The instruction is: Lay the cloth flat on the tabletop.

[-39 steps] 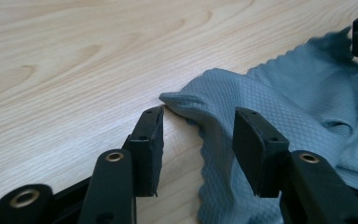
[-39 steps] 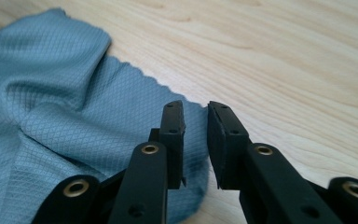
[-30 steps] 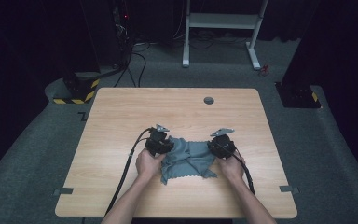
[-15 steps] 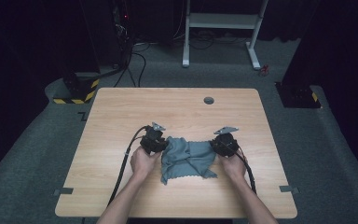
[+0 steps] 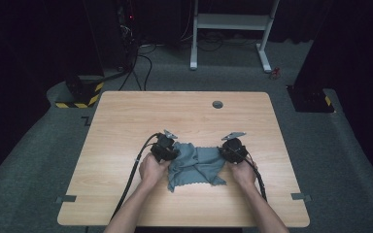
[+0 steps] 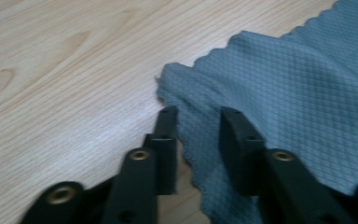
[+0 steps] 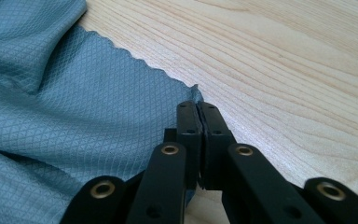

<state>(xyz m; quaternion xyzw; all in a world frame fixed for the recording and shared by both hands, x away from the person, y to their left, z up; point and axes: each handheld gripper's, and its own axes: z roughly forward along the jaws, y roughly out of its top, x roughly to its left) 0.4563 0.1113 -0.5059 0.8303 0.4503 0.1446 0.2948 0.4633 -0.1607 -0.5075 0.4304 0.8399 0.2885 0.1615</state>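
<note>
I see the grey cloth (image 5: 196,165) lying crumpled on the bench (image 5: 126,116) between both tools: my right hand-held gripper (image 7: 198,112) pinches its corner, while my left hand-held gripper (image 6: 196,126), jaws apart and just closing, straddles its edge.

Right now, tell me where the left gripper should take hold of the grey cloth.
Probably at the corner of the grey cloth lying between the left gripper jaws, coming in low from the bare table side. There the scalloped edge lies flat and thin, so the open jaws can close over it.
</note>
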